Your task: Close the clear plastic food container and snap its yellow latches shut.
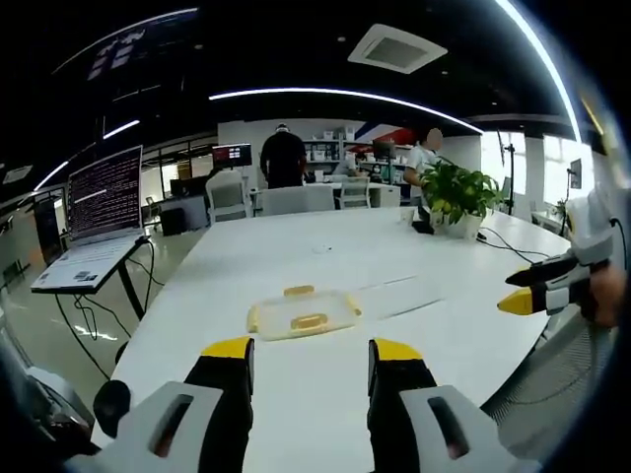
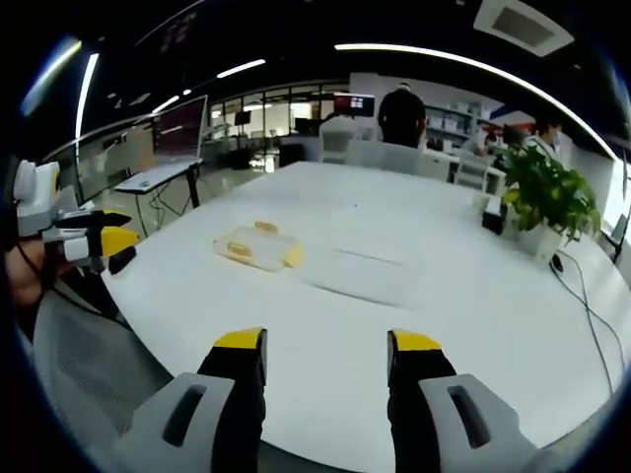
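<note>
Container [image 1: 301, 313]: clear plastic with yellow latches [image 1: 309, 321], set flat on the white table [image 1: 414, 266], lid seen in place; whether the latches are snapped cannot be told. Left gripper [image 1: 311, 355]: held just short of the container, jaws parted, nothing held. Right gripper [image 2: 327, 345]: jaws parted, empty, well apart from the container. Plant [image 1: 456, 194]: at the far table edge. Laptop [image 1: 99, 222]: on a stand beside the table.

A wide white worktop [image 1: 394, 256] is spreading under a dark ceiling where curved light strips [image 1: 345, 96] are glowing. A potted plant [image 1: 455, 192] is standing at two o'clock, an open laptop [image 1: 99, 212] at nine, office chairs [image 1: 229, 195] at twelve
</note>
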{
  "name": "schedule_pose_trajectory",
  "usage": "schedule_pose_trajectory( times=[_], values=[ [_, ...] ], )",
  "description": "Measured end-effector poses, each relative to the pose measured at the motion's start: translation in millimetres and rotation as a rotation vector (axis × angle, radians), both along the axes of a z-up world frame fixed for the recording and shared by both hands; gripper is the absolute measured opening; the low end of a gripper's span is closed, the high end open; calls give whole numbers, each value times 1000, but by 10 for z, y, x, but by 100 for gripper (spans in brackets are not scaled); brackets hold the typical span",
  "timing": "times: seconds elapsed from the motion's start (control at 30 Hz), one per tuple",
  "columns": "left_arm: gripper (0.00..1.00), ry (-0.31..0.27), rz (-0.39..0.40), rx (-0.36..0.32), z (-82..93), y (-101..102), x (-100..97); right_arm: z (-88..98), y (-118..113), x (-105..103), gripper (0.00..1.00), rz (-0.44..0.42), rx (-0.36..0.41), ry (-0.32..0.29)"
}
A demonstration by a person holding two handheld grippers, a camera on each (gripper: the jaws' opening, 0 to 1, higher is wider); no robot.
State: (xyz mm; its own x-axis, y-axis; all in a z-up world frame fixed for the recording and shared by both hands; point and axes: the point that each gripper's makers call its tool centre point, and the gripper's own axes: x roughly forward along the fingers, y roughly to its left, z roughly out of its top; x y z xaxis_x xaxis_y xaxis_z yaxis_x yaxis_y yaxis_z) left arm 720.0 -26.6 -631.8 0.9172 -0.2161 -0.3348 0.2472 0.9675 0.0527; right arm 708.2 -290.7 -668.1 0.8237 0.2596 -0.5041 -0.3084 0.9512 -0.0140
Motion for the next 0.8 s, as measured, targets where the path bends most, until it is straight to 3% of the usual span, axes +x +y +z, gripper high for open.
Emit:
schedule_pose_trajectory(
  times=[0.17,0.27,0.8],
  values=[
    [40,3,-1,-6,3,1,8,7,7,2,45,4,-2,-2],
    [40,45,-3,-35,-44,3,25,12,-5,11,46,-3,11,2],
    [39,73,-65,-61,-42,-84,102,73,87,83,44,21,47,12]
  ],
)
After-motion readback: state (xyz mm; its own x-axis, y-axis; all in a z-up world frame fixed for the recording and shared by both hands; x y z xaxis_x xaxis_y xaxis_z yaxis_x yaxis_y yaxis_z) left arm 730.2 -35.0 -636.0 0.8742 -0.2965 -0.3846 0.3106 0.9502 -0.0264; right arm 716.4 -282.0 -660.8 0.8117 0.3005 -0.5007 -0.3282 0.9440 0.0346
